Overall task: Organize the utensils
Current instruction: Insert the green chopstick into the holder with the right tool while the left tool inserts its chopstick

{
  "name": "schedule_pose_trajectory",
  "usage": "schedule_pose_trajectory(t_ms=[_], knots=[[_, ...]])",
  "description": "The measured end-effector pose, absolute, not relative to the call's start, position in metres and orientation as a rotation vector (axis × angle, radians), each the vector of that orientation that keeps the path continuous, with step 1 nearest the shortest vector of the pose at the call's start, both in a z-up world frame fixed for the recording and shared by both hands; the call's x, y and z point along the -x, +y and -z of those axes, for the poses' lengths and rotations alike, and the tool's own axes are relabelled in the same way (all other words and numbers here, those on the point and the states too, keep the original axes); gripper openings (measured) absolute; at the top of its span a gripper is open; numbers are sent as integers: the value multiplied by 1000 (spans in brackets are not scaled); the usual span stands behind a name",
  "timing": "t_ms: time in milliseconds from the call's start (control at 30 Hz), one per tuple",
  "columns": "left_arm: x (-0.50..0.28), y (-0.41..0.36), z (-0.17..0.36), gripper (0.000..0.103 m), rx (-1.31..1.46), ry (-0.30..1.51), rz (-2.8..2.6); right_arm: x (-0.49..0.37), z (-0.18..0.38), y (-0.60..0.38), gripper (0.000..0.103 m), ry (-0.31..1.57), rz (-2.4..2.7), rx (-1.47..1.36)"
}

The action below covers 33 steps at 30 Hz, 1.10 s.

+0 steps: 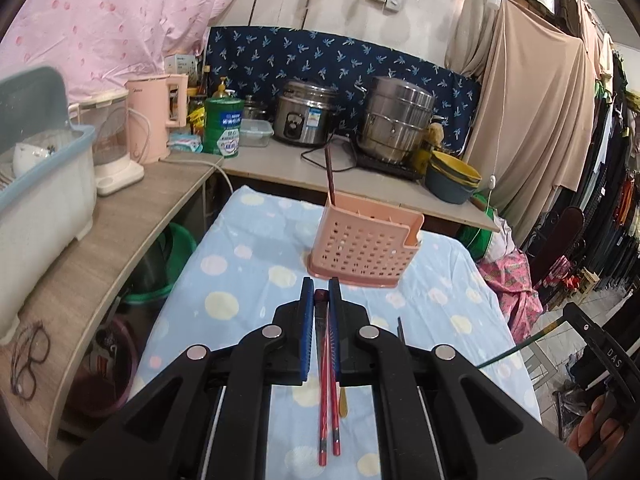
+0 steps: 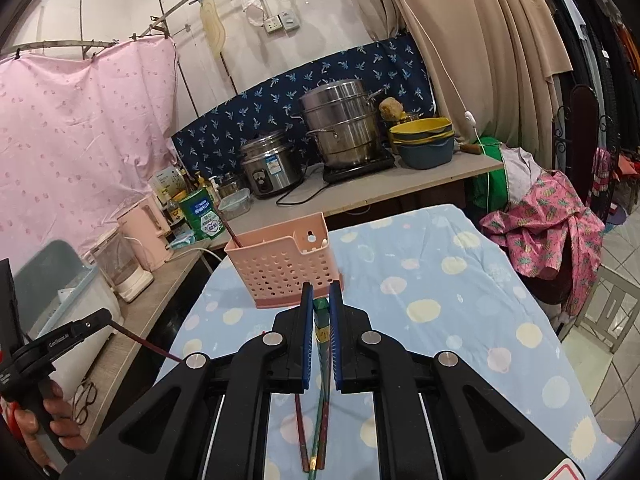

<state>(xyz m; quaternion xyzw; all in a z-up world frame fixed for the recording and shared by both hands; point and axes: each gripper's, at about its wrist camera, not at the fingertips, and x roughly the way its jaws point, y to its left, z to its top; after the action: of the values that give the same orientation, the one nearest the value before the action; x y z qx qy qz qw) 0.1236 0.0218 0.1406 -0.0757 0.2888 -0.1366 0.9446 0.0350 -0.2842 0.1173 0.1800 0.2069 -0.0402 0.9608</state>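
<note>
A pink perforated utensil basket stands on the table under a blue dotted cloth. One dark chopstick stands upright in its left end. Just short of the basket, my left gripper is shut on a pair of red chopsticks, whose ends hang back toward the camera. My right gripper is shut on a pair of green chopsticks, also just in front of the basket. The right wrist view also has the left gripper at the far left, held by a hand.
An L-shaped counter behind and left of the table carries a rice cooker, a steamer pot, stacked bowls, a pink kettle and a dish rack. Glasses lie on the counter. Clothes hang at the right.
</note>
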Motion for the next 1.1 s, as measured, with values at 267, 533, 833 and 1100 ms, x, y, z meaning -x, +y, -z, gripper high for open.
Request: schedule_pose_trajectory(t_ms=[267, 533, 833, 1100], knots=[[-150, 5, -182, 7, 142, 500, 294, -66, -150, -290, 8, 353, 59, -366], [-181, -14, -236, 7, 141, 345, 302, -113, -191, -302, 8, 252, 57, -373], [-237, -25, -271, 7, 199, 224, 280, -179, -221, -306, 8, 192, 60, -373], [-283, -38, -279, 7, 198, 205, 265, -238, -223, -310, 8, 201, 38, -421]])
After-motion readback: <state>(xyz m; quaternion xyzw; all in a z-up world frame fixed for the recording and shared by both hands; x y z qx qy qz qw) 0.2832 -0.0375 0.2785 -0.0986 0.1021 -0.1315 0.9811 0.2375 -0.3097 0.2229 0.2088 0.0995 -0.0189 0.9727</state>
